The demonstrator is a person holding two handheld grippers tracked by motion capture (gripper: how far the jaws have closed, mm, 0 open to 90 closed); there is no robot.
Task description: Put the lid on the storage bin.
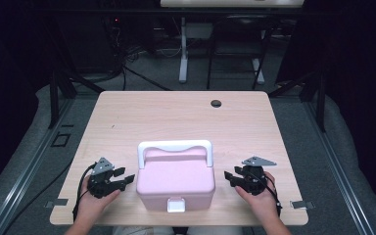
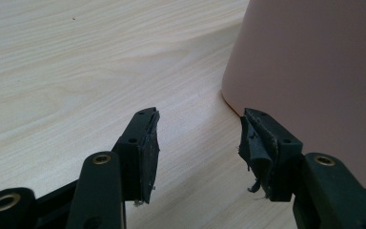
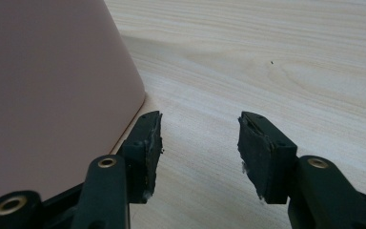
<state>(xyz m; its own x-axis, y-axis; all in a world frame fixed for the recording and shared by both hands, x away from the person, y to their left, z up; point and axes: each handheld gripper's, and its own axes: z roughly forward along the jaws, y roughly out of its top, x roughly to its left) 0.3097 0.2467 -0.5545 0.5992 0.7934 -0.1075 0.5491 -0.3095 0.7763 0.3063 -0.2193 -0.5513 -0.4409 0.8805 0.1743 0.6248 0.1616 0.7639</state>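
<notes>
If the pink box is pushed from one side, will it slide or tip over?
The pink box looks stiff, moulded plastic, so it should not flex. Its base is wide and flat on the smooth table, so it probably slides rather than tips.

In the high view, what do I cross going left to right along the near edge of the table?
Left gripper → pink box with its white latch → right gripper.
</notes>
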